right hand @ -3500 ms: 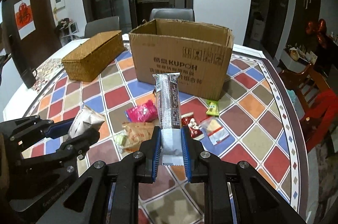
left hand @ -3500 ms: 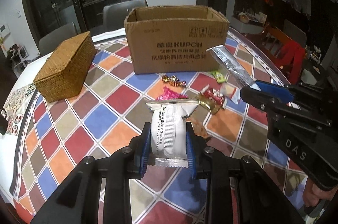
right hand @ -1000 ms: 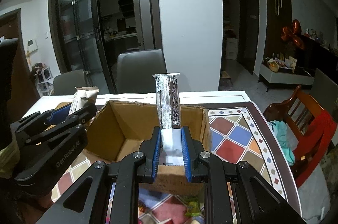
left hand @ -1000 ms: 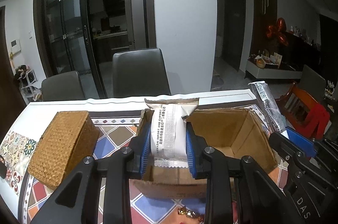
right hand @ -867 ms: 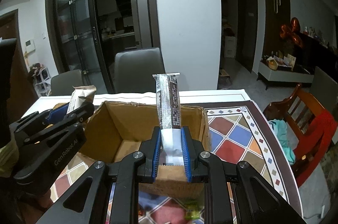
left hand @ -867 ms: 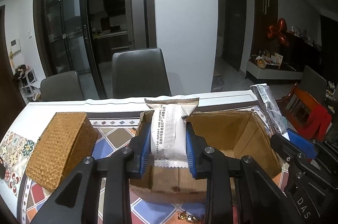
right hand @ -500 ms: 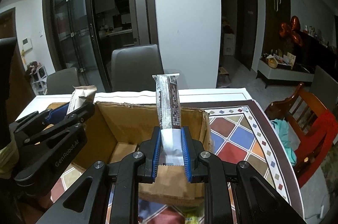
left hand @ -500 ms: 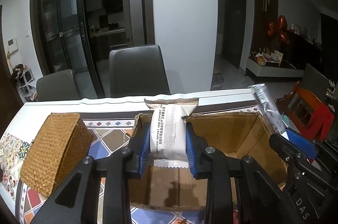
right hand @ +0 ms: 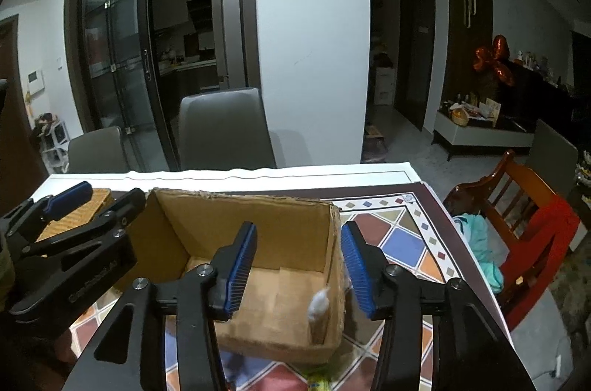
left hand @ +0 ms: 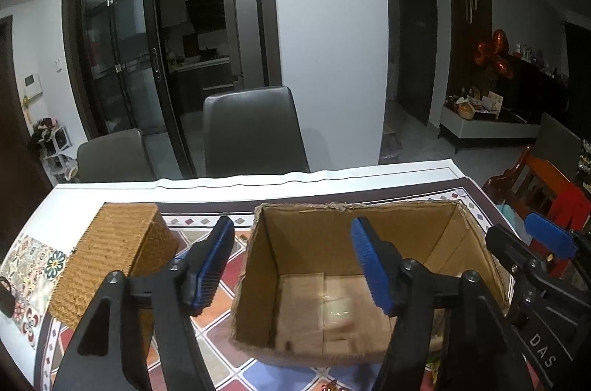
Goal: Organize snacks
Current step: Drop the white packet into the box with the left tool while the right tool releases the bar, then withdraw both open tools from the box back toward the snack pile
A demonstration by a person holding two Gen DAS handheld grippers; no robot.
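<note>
The open cardboard box (left hand: 351, 243) stands on the chequered tablecloth right under both grippers. My left gripper (left hand: 293, 265) hovers over the box's left half; its jaws are opening and nothing is between them. A blurred white packet (left hand: 338, 311) lies on the box floor below it. In the right wrist view my right gripper (right hand: 299, 269) hangs over the box (right hand: 221, 225), its jaws opening too and nothing in them. A blurred snack bar (right hand: 317, 313) is dropping along the box's right wall. Each gripper shows in the other's view: right gripper (left hand: 517, 232), left gripper (right hand: 101, 197).
A wicker basket (left hand: 114, 258) sits left of the box. Loose sweets, one in a green wrapper (right hand: 319, 381), lie on the cloth in front of the box. Grey chairs (left hand: 255, 132) stand behind the table, and a red wooden chair (right hand: 535, 225) is to the right.
Both grippers have opened over the box. The white packet has left the left jaws and the long dark bar has left the right jaws; both have dropped into the box.
</note>
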